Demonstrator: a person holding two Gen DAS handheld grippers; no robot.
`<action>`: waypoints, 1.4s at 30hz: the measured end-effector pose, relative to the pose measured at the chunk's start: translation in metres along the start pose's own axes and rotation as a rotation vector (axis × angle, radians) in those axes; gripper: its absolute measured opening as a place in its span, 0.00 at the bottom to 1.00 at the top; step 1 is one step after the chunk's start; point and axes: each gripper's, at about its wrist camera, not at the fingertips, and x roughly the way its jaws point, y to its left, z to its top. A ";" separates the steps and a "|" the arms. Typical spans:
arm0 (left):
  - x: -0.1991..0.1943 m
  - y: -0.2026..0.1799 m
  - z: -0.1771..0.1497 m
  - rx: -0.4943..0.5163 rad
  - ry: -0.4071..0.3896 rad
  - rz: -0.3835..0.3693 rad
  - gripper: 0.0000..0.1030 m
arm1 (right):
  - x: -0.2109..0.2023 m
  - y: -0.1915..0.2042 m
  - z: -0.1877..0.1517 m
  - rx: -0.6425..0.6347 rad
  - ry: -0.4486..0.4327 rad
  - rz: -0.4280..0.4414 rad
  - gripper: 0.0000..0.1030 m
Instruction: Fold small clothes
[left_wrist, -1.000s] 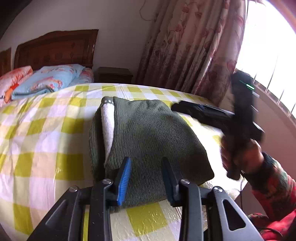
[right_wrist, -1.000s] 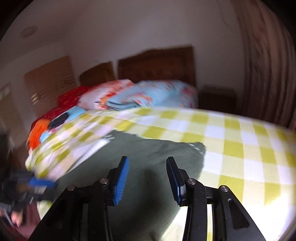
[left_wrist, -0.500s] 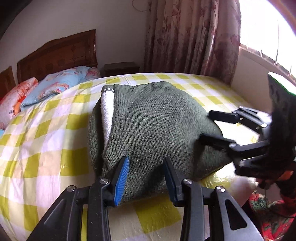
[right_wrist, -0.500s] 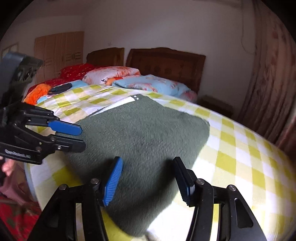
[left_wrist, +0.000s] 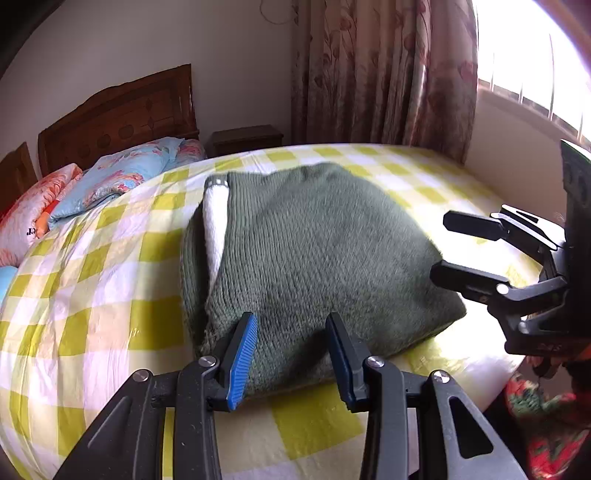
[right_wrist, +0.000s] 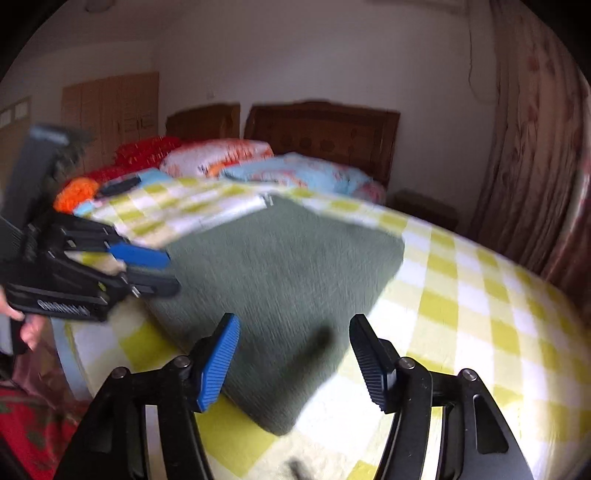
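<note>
A dark green knitted garment (left_wrist: 317, 254) lies folded on the yellow-and-white checked bed sheet (left_wrist: 110, 266), with a white strip (left_wrist: 216, 218) showing along its left fold. My left gripper (left_wrist: 291, 325) hovers open over the garment's near edge, and no cloth is pinched between its pads. My right gripper (left_wrist: 441, 245) comes in from the right, open, with its fingertips by the garment's right corner. In the blurred right wrist view the garment (right_wrist: 288, 266) fills the middle. There my right gripper (right_wrist: 293, 332) stands wide open over its near corner, and the left gripper (right_wrist: 170, 271) is at the left edge.
Patterned pillows (left_wrist: 122, 177) lie at the wooden headboard (left_wrist: 122, 110). A dark nightstand (left_wrist: 245, 138) and floral curtain (left_wrist: 384, 74) stand behind the bed, with a bright window (left_wrist: 524, 55) at right. A hand (right_wrist: 29, 328) holds the left gripper. Red patterned cloth (left_wrist: 543, 417) is beside the bed's edge.
My right gripper has swung down from an upright pose beside the bed to level at the garment's right corner. The left gripper has shifted slightly and rolled a little.
</note>
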 end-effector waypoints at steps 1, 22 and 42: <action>-0.002 0.001 0.005 0.000 -0.009 -0.007 0.38 | -0.005 0.001 0.005 -0.005 -0.029 0.002 1.00; 0.026 0.035 0.037 -0.101 -0.041 0.135 0.56 | 0.031 -0.016 0.040 0.033 0.004 0.008 1.00; -0.149 -0.013 0.006 -0.092 -0.565 0.424 1.00 | -0.166 -0.017 0.034 0.066 -0.349 -0.328 1.00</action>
